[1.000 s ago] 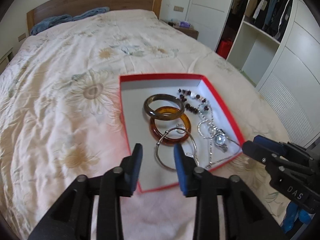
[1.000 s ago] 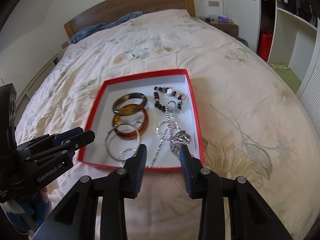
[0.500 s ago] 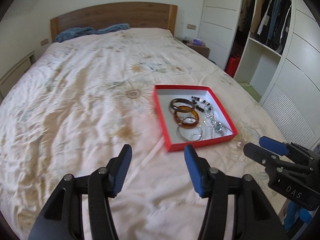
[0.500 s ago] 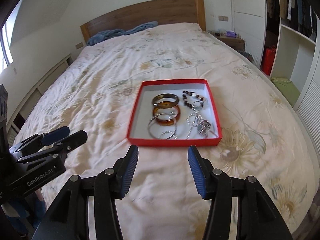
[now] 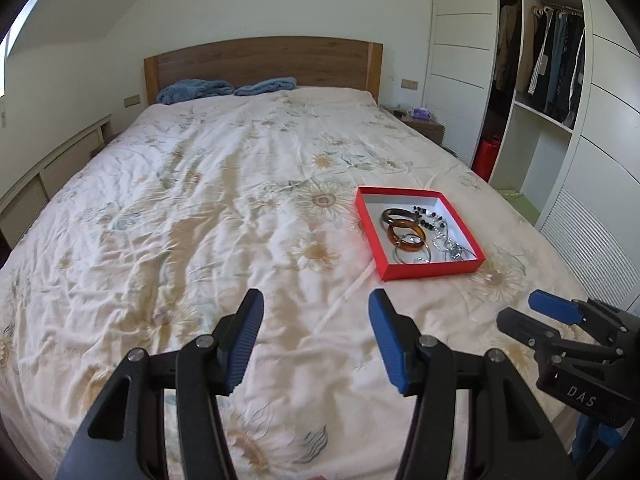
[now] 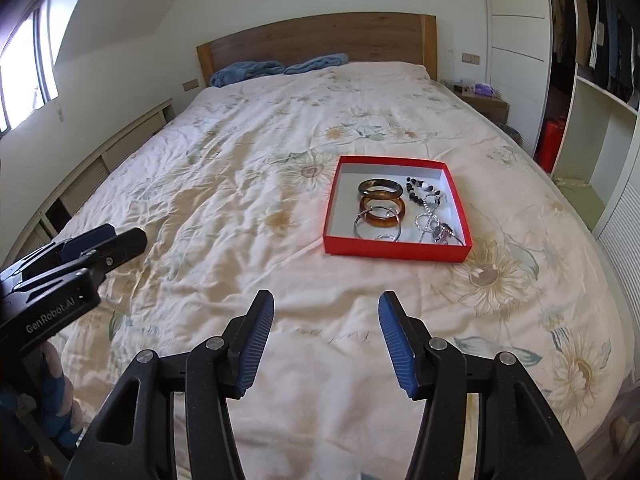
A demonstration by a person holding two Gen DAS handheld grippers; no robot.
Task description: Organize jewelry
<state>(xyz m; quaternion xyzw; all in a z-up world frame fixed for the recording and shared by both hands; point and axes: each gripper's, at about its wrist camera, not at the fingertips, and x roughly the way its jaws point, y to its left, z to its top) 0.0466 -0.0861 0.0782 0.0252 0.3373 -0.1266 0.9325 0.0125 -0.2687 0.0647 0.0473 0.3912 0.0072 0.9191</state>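
On the floral bedspread [image 6: 240,208] sat 1 red box [image 6: 394,250] holding 2 bangles [image 6: 382,200], 1 silver hoop [image 6: 376,226] and 1 beaded bracelet [image 6: 424,192]. The left gripper [image 5: 316,308] and the right gripper [image 6: 326,312] were spread, empty; their jaws had just been opening.

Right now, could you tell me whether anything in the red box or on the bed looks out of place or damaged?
Nothing looks damaged or spilled. All the jewelry lies inside the red box, though untidily: the bangles overlap, and the silver chain lies tangled beside the beaded bracelet. The bedspread is only wrinkled.
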